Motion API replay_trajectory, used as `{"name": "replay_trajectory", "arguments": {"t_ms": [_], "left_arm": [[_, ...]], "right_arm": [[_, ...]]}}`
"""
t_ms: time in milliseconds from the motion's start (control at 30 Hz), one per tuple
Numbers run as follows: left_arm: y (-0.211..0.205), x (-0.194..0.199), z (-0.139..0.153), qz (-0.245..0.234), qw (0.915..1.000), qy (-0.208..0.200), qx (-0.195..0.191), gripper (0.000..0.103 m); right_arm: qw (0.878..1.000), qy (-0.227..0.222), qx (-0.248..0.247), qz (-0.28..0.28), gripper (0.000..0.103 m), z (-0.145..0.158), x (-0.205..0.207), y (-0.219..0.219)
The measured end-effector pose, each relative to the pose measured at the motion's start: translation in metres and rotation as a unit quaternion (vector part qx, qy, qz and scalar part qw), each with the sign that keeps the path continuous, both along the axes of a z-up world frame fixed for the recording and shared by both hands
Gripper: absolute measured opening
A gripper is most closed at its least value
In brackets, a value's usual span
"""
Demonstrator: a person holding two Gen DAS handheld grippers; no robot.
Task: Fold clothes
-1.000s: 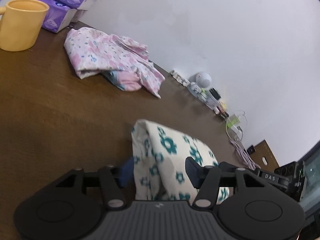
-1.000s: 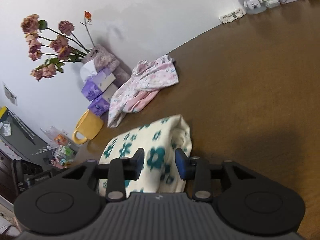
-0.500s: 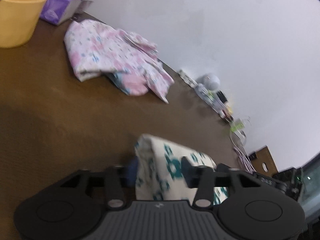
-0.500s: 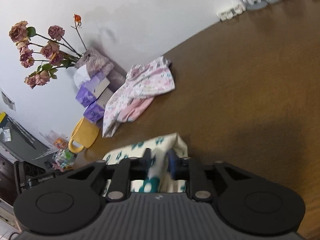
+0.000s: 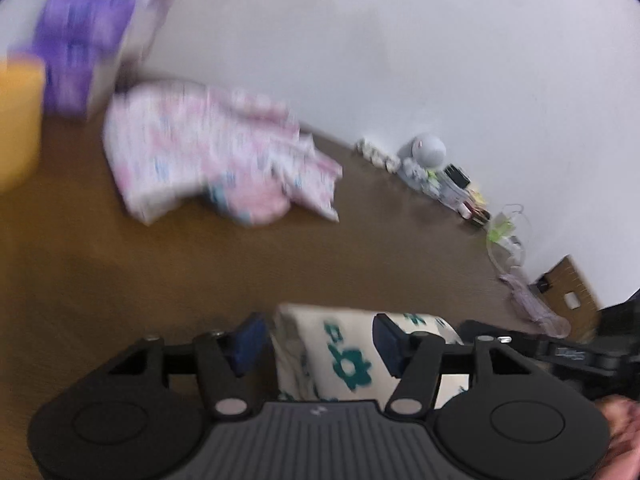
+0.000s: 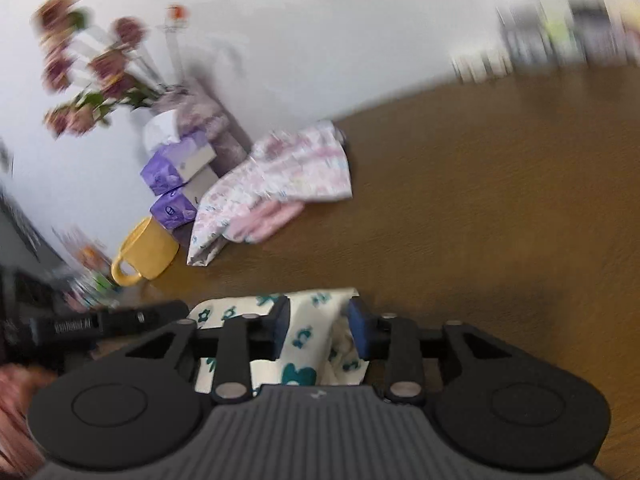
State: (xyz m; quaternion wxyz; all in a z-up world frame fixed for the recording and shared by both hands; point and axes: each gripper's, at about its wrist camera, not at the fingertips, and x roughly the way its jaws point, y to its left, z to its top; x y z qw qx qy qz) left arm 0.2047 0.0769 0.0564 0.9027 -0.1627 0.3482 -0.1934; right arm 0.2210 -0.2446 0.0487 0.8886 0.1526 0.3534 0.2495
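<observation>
A cream cloth with teal flowers [image 5: 344,356], folded into a thick bundle, lies low on the brown table [image 5: 120,280]. My left gripper [image 5: 320,340] straddles one end of it. Its jaws are opening, a thin gap shows at the left pad [image 5: 250,342], and the right pad lies against the fabric. The right wrist view shows the same cloth [image 6: 232,312] bunched between the pads of my right gripper [image 6: 319,326]. Those jaws are opening too, but both pads still touch the fabric. Both views are blurred.
A crumpled pink floral garment [image 5: 208,160] [image 6: 280,176] lies farther back near the wall. Beside it stand a yellow mug [image 6: 146,250], purple tissue packs [image 6: 176,172] and dried roses [image 6: 88,76]. Small gadgets [image 5: 428,156] line the wall. A hand [image 6: 16,400] shows at the edge.
Both grippers pinched tighter on the floral cloth half a second ago and now stand a little wider. Both views have rolled and shifted, and the cloth sits lower in each.
</observation>
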Motion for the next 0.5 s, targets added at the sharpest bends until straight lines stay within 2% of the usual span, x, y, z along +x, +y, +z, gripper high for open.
{"name": "replay_trajectory", "arguments": {"t_ms": [67, 100, 167, 233, 300, 400, 500], "left_arm": [[-0.010, -0.005, 0.011, -0.019, 0.9988, -0.035, 0.027, 0.054], [-0.017, -0.005, 0.014, -0.037, 0.9978, -0.043, 0.034, 0.043], [-0.036, -0.002, 0.013, -0.074, 0.9948, -0.044, 0.055, 0.029], [-0.055, 0.002, 0.012, -0.110, 0.9900, -0.045, 0.076, 0.026], [-0.069, 0.003, 0.004, -0.129, 0.9855, -0.042, 0.102, 0.020], [-0.082, 0.001, -0.007, -0.150, 0.9776, -0.047, 0.140, 0.020], [-0.082, -0.005, 0.002, -0.153, 0.9754, -0.060, 0.147, 0.020]], "right_arm": [[0.998, -0.051, -0.038, 0.014, 0.033, 0.017, -0.012, 0.010], [0.996, -0.063, -0.049, 0.035, 0.033, 0.023, -0.013, 0.019], [0.992, -0.073, -0.071, 0.076, 0.027, 0.029, -0.012, 0.037], [0.987, -0.068, -0.096, 0.110, 0.021, 0.027, -0.006, 0.056], [0.983, -0.055, -0.129, 0.119, 0.019, 0.019, 0.001, 0.068], [0.977, -0.046, -0.159, 0.134, 0.018, 0.009, 0.002, 0.074], [0.972, -0.047, -0.177, 0.146, 0.018, 0.008, -0.001, 0.075]]}}
